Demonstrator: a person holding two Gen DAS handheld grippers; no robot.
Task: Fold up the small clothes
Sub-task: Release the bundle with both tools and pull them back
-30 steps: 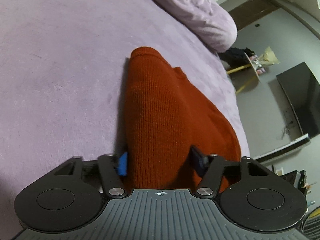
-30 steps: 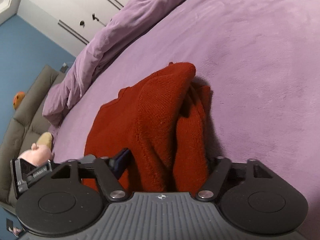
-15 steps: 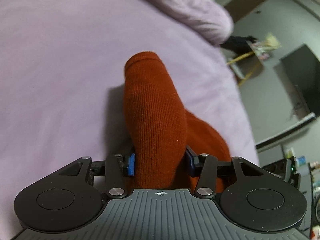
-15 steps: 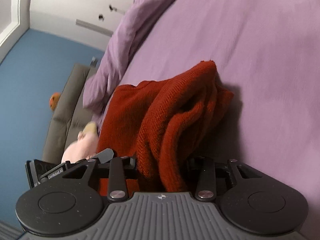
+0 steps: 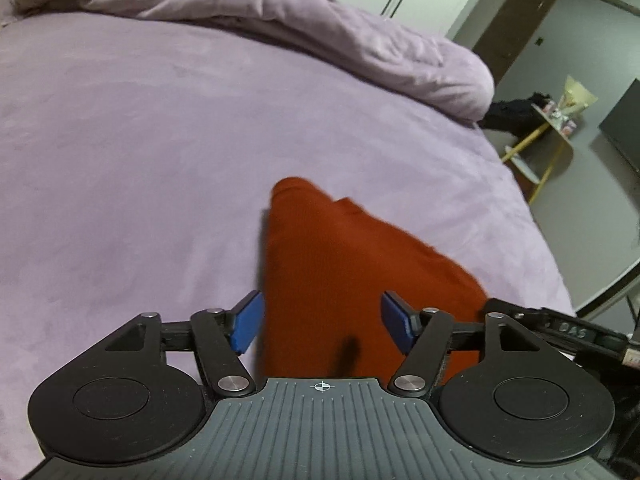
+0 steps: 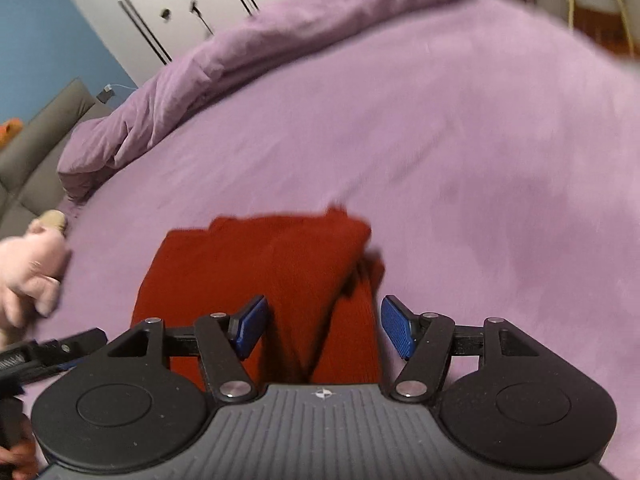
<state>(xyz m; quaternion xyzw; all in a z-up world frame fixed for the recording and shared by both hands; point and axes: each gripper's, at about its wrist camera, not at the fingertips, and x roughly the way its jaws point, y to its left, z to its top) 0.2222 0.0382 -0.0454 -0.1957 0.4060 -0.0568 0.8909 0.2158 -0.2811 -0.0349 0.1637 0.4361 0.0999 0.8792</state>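
My left hand-held gripper [image 5: 322, 326] and right hand-held gripper [image 6: 322, 328] opening, releasing red knit garment [image 5: 340, 276] onto near part of purple bed [image 5: 140, 140]; pads clear of cloth. Back off straight, avoid snagging fold.

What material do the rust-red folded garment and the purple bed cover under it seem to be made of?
Rust-red folded garment: probably knitted yarn, matte; fine vertical ribs show, though blurred. Purple bed cover: seemingly plush, velvety fabric, soft matte; its surface shows faint brushed shading.
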